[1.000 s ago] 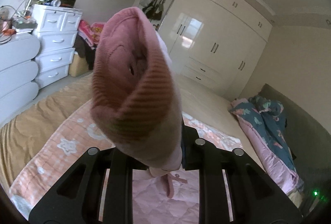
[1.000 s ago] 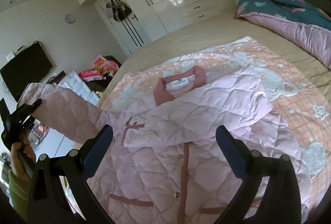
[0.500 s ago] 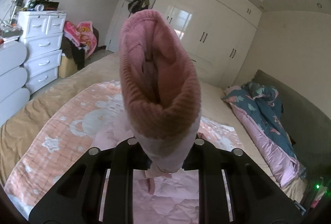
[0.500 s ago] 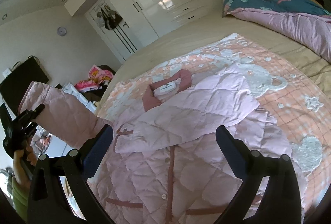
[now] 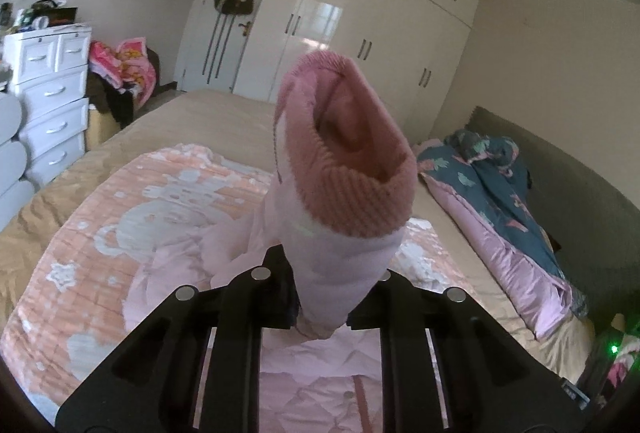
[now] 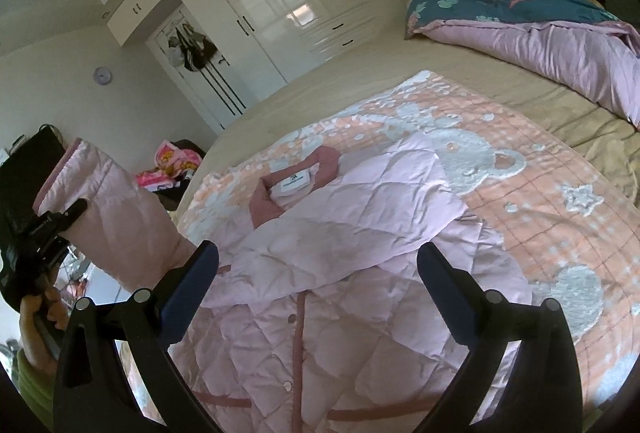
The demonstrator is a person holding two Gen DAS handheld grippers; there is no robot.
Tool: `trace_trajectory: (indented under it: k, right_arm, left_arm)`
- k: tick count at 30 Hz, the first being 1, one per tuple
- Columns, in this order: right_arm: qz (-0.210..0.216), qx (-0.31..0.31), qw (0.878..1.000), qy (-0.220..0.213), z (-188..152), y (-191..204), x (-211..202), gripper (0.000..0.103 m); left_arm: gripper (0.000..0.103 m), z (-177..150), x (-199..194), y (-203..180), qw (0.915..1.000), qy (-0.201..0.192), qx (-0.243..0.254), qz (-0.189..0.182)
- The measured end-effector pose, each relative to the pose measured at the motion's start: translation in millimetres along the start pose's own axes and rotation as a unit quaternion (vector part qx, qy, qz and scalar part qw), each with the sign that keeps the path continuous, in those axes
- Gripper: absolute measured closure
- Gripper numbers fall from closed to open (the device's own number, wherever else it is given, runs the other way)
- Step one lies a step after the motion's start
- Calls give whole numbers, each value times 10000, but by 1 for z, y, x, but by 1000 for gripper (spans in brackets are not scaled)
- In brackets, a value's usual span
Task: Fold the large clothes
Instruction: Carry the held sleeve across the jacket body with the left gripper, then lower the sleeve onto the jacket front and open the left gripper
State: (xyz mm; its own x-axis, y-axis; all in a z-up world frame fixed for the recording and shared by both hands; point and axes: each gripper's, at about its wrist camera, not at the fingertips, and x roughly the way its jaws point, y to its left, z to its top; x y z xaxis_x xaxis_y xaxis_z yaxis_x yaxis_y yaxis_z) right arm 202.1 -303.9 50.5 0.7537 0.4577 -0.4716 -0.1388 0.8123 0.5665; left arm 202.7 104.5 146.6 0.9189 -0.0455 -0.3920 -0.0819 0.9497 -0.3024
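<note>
A pale pink quilted jacket [image 6: 344, 293] lies front up on the bed, its darker pink collar [image 6: 296, 185] toward the wardrobe. One sleeve [image 6: 360, 225] is folded across its chest. My left gripper [image 5: 326, 297] is shut on the other sleeve [image 5: 336, 249], whose ribbed pink cuff [image 5: 352, 169] stands up in front of the camera. The right wrist view shows that sleeve [image 6: 116, 225] lifted off the bed's left side by the left gripper [image 6: 52, 229]. My right gripper [image 6: 316, 281] is open and empty, hovering above the jacket's chest.
The jacket rests on a peach patterned blanket [image 6: 540, 201] over a tan bed [image 5: 208, 125]. A teal and lilac duvet [image 6: 520, 21] is bunched at the right. White drawers [image 5: 52, 97] stand at the left, and a white wardrobe [image 5: 360, 45] fills the far wall.
My left gripper has swung right with the sleeve, carrying the cuff toward the jacket's body. My right gripper has shifted slightly and stays open above the jacket.
</note>
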Motion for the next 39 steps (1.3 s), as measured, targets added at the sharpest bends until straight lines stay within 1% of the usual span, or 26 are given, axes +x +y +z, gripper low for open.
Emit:
trace_trajectory:
  k: [11, 20, 24, 27, 30, 31, 33, 34, 35, 39]
  right_arm:
    - [-56, 252, 9996, -68, 4, -27, -5, 4]
    - [-94, 392, 9992, -86, 5, -45, -5, 4]
    - [-155, 460, 9988, -113, 7, -55, -6, 4]
    - [-210, 524, 9983, -110, 6, -62, -5, 4]
    - [-243, 591, 9979, -77, 6, -70, -2, 4]
    - [-243, 628, 9977, -62, 6, -73, -1, 4]
    - [-250, 672, 9974, -42, 6, -77, 0, 4]
    - [-273, 693, 9972, -34, 6, -79, 0, 4]
    - [-283, 708, 9971, -31, 5, -81, 0, 4]
    - [-337, 782, 9964, -47, 6, -89, 0, 4]
  left_arm:
    - [97, -17, 24, -42, 9990, 250, 267, -237]
    - [98, -31, 47, -79, 9965, 479, 458, -517]
    - [98, -44, 64, -95, 9945, 666, 546, -602]
    - [98, -58, 79, -104, 9924, 885, 598, -610]
    - [96, -75, 94, -110, 9897, 1093, 695, -618]
    - [93, -81, 99, -112, 9887, 1160, 737, -603]
    - [92, -94, 108, -115, 9866, 1306, 817, -543]
    - [89, -101, 114, -117, 9851, 1398, 863, -510]
    - [83, -106, 118, -119, 9838, 1473, 894, -486]
    - [78, -135, 137, -126, 9749, 1870, 1154, -370]
